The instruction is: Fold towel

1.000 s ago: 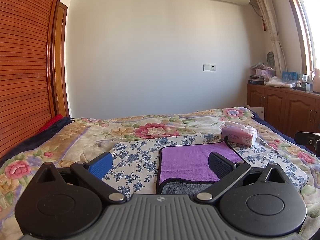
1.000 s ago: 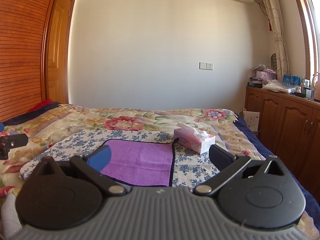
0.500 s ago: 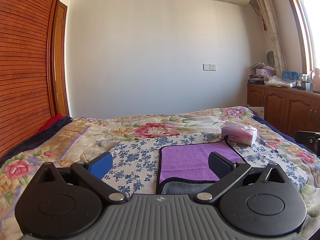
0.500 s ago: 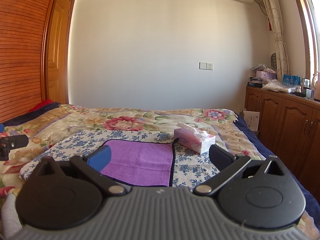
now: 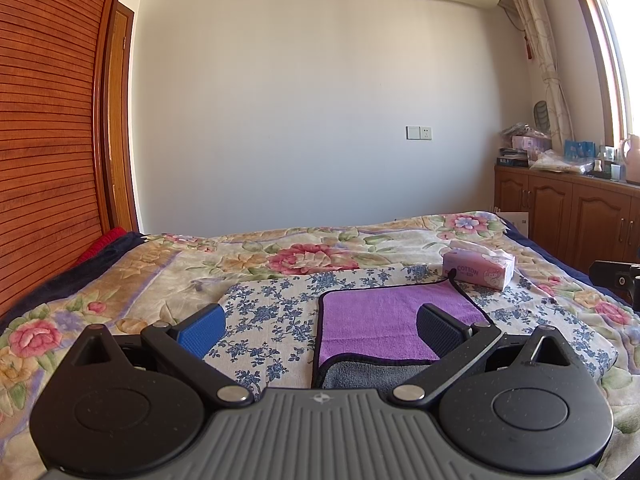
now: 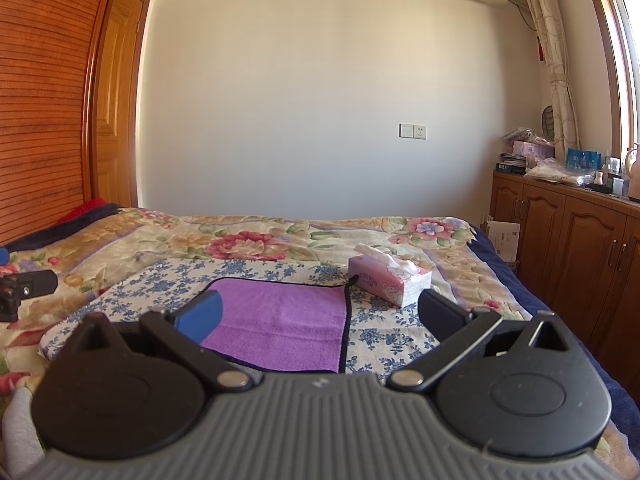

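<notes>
A purple towel with a black hem and a grey underside lies flat on a blue-flowered cloth on the bed. Its near edge is turned over, so grey shows. It also shows in the right wrist view. My left gripper is open and empty, above the towel's near left corner. My right gripper is open and empty, over the towel's near right part. Neither touches the towel.
A pink tissue box stands just beyond the towel's far right corner, also in the right wrist view. The floral bedspread runs to the far wall. Wooden cabinets line the right side, a slatted wardrobe the left.
</notes>
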A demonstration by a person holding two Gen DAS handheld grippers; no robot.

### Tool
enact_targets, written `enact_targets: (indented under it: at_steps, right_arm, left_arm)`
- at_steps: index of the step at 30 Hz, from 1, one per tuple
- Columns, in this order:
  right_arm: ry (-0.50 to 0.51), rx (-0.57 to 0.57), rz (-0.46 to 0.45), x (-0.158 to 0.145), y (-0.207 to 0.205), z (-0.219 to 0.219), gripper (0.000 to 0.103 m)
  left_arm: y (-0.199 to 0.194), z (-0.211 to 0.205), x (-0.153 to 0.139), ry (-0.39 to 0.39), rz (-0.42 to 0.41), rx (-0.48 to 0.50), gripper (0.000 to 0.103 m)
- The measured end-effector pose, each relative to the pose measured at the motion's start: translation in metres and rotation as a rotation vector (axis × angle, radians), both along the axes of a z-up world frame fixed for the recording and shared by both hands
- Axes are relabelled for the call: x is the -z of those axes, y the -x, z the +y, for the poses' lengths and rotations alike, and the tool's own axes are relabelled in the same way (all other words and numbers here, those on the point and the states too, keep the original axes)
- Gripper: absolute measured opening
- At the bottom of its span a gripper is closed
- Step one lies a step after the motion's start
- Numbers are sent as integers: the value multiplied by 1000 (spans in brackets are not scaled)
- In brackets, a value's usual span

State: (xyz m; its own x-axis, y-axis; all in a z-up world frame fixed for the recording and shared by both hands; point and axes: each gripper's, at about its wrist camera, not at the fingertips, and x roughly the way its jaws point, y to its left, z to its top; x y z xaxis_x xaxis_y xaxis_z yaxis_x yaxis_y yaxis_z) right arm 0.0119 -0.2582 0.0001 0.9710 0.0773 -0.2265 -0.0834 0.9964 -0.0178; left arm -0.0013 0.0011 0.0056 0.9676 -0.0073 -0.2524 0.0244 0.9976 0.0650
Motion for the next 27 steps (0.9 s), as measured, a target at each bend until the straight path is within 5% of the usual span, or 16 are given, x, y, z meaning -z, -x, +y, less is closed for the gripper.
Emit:
enact_targets:
  at_steps: [27]
  right_arm:
    - [9, -17, 80, 9, -17, 8, 103]
  left_arm:
    - [-29, -5, 16, -22, 135, 48, 103]
